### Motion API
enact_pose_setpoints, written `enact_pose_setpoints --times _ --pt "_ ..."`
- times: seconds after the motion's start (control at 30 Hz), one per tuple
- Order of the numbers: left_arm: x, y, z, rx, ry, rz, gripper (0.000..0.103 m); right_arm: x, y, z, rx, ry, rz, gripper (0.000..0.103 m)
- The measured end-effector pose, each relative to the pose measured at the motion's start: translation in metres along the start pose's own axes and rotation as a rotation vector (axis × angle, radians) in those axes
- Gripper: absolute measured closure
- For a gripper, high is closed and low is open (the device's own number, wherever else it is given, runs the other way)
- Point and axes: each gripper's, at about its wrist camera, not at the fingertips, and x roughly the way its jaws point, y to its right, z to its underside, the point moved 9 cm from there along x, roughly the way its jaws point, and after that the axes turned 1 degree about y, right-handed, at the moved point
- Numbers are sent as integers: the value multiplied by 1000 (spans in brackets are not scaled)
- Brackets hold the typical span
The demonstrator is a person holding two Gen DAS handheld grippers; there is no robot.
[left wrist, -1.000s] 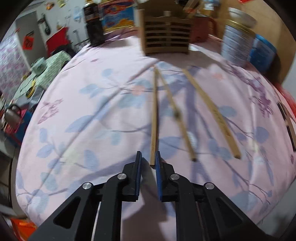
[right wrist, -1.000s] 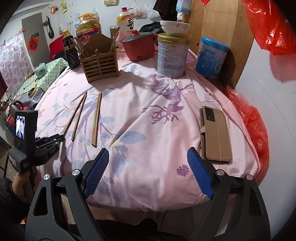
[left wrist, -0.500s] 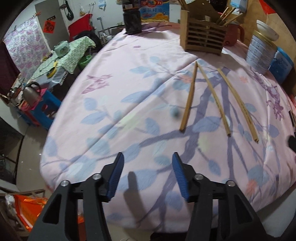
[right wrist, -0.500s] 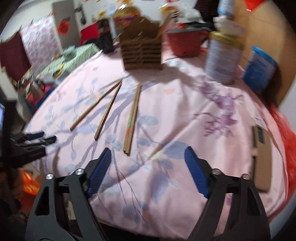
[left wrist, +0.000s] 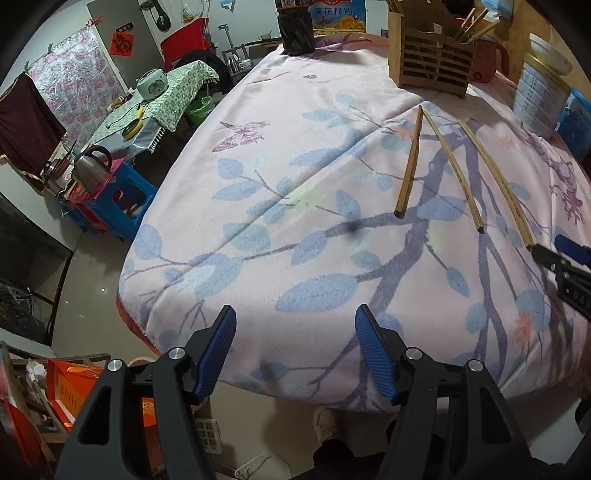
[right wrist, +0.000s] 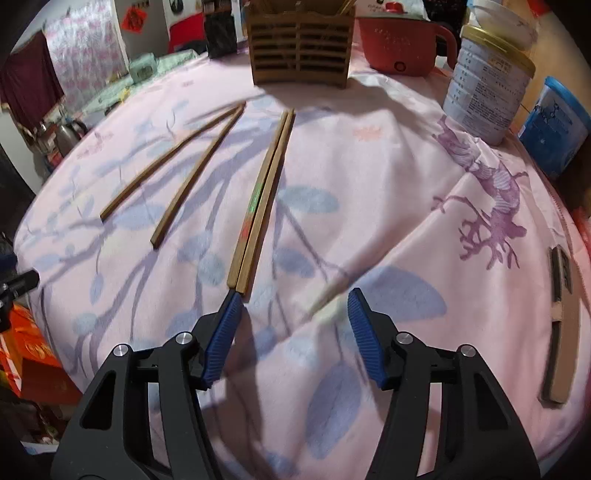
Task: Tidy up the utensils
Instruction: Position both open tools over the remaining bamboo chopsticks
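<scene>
Several wooden chopsticks lie on the pink flowered cloth. In the right wrist view a touching pair (right wrist: 263, 199) lies at centre, with two single chopsticks (right wrist: 199, 175) to its left. A slatted wooden utensil holder (right wrist: 300, 62) stands at the back, with utensils in it. My right gripper (right wrist: 293, 334) is open and empty, its left fingertip just short of the near ends of the pair. My left gripper (left wrist: 295, 350) is open and empty at the table's near edge; the chopsticks (left wrist: 409, 166) and holder (left wrist: 432, 64) lie far ahead to its right.
A red pot (right wrist: 400, 51), a white tin (right wrist: 487, 92) and a blue tub (right wrist: 554, 125) stand at the back right. A tan phone case (right wrist: 559, 332) lies at the right edge. A dark cup (left wrist: 295, 31) stands at the far edge. The right gripper's tip (left wrist: 561, 254) shows in the left view.
My left gripper has opened, let go of the leftmost chopstick and pulled back to the table edge. My right gripper has moved forward and left to the near ends of the chopstick pair.
</scene>
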Motion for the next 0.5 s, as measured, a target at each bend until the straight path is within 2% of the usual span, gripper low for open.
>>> enact_pose_setpoints --times 0.1,0.27,0.43,0.5 --pt "-1 3 -1 -1 2 4 37 -2 16 -3 18 2 35 46" --pt "-4 11 -6 6 14 9 37 -14 12 -2 7 23 -17 48" --pt "-6 14 -8 16 20 -1 37 -12 -7 -4 -22 26 -69 64" --pt "-7 12 -6 16 18 -10 37 -8 -10 -5 -27 23 -75 66"
